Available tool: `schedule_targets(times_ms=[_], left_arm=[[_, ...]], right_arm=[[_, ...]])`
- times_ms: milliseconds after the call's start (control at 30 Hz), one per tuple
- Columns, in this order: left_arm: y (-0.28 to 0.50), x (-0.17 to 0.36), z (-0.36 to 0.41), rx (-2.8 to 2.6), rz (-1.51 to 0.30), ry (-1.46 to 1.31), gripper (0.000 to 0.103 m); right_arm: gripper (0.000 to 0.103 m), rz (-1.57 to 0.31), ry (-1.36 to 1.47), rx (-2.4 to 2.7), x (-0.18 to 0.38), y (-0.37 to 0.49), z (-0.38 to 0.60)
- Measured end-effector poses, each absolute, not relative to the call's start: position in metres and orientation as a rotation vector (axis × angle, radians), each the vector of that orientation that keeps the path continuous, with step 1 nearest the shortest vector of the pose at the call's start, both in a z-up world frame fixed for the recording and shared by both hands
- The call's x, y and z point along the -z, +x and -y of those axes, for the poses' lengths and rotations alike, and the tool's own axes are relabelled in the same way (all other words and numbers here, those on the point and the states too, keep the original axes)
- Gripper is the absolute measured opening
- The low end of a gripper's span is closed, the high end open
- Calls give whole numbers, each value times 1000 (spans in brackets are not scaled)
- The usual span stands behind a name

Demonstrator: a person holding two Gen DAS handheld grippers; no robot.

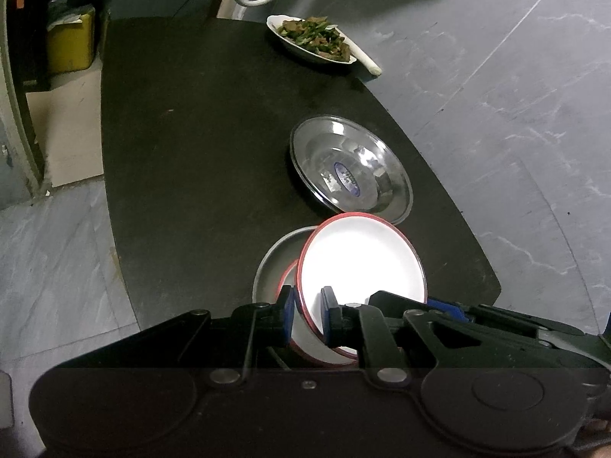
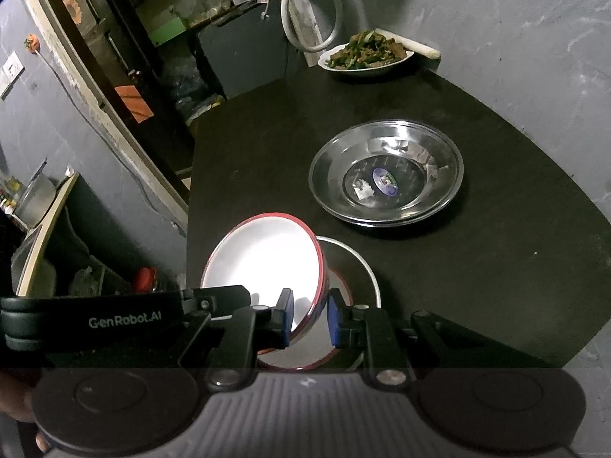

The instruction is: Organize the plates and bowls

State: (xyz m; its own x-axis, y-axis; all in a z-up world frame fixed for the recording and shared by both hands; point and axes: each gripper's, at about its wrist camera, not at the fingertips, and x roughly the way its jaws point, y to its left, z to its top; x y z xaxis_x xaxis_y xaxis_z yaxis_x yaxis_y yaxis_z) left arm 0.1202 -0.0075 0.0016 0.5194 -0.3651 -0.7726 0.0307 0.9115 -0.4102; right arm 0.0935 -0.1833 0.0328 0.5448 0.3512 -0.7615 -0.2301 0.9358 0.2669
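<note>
A white bowl with a red rim (image 1: 362,263) (image 2: 263,263) is held tilted between both grippers. My left gripper (image 1: 308,315) has its jaws on either side of the bowl's near rim. My right gripper (image 2: 308,315) straddles the opposite rim, with a small gap at its right pad. Under the bowl sits a second red-rimmed white bowl (image 1: 324,351) (image 2: 305,358) inside a grey metal plate (image 1: 271,267) (image 2: 362,267). Stacked steel bowls (image 1: 349,168) (image 2: 385,175) stand further out on the black table (image 1: 191,152) (image 2: 496,267).
A white dish of cooked greens and meat (image 1: 311,38) (image 2: 364,55) sits at the table's far edge beside a white stalk (image 1: 364,57). A yellow box (image 1: 70,44) stands on the floor at left. The table edge is close on the right in the left wrist view.
</note>
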Motion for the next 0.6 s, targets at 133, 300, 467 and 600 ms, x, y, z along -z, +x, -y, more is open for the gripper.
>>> schedule_targets(times_ms=[133,300,467,600], left_arm=[[122,2,10,238,-1018,-370,16],[123,5,11,233,-1032,-363,15],[124,7,14,228,-1038,-343,16],[125,8,14,215,-1038,-325,16]], right_arm=[[21,-954,148,-351,-29,95,185],[21,-976,156,-354,-24,96,187],[21,-1004,163,-356,-20,99,188],[21,-1019,167,-362,-17,101,188]])
